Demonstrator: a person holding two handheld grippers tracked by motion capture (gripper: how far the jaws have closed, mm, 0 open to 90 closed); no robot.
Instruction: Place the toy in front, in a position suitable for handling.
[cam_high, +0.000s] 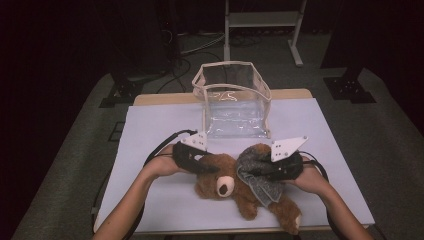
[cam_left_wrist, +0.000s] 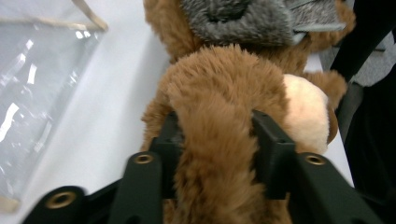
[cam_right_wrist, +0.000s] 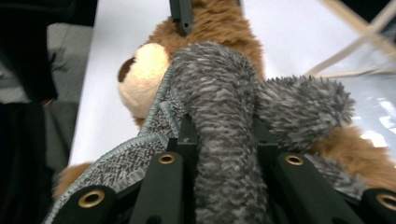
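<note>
our left gripper (cam_left_wrist: 212, 140) is clenching the bear (cam_high: 225, 180) by a brown limb, our right gripper (cam_right_wrist: 224, 135) is clenching its grey cloth (cam_right_wrist: 224, 107). the bear is lying on the desk (cam_high: 150, 125), near the clear bag (cam_high: 232, 100).

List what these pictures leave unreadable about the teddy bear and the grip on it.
- Teddy bear eyes: high view, too dim and small.
- Bear's torso: high view, under the grey cloth.
- Right gripper pads: right gripper view, buried in grey cloth.
- Left gripper pads: left gripper view, sunk in fur.
</note>
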